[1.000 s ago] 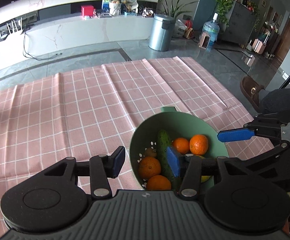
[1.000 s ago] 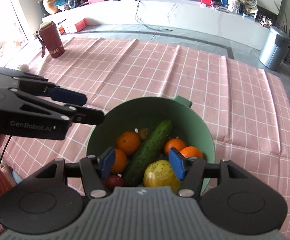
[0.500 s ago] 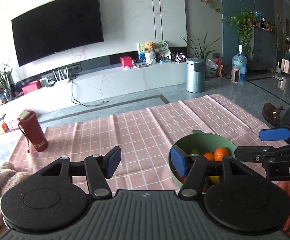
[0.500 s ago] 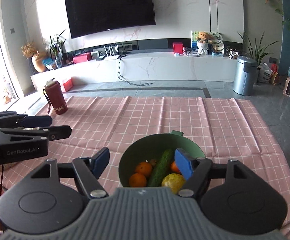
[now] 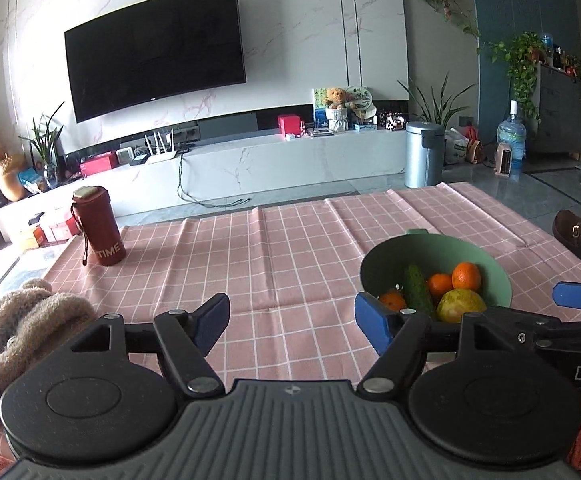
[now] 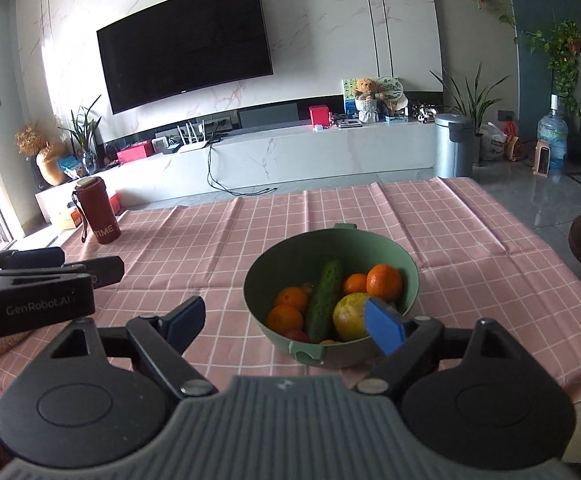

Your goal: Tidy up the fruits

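Right wrist view: a green bowl (image 6: 330, 276) sits on the pink checked tabletop (image 6: 470, 248), holding several oranges (image 6: 384, 282), a cucumber (image 6: 324, 300) laid on a slant and a yellow-green fruit (image 6: 352, 314). The right gripper (image 6: 284, 322) hovers just in front of the bowl, its blue-tipped fingers (image 6: 384, 326) spread wide and holding nothing. The left gripper (image 5: 290, 322), seen from its own camera, likewise has its fingers spread and empty, with the bowl (image 5: 434, 256) off to its right. A red bottle (image 6: 96, 210) stands well apart at the tabletop's far left corner.
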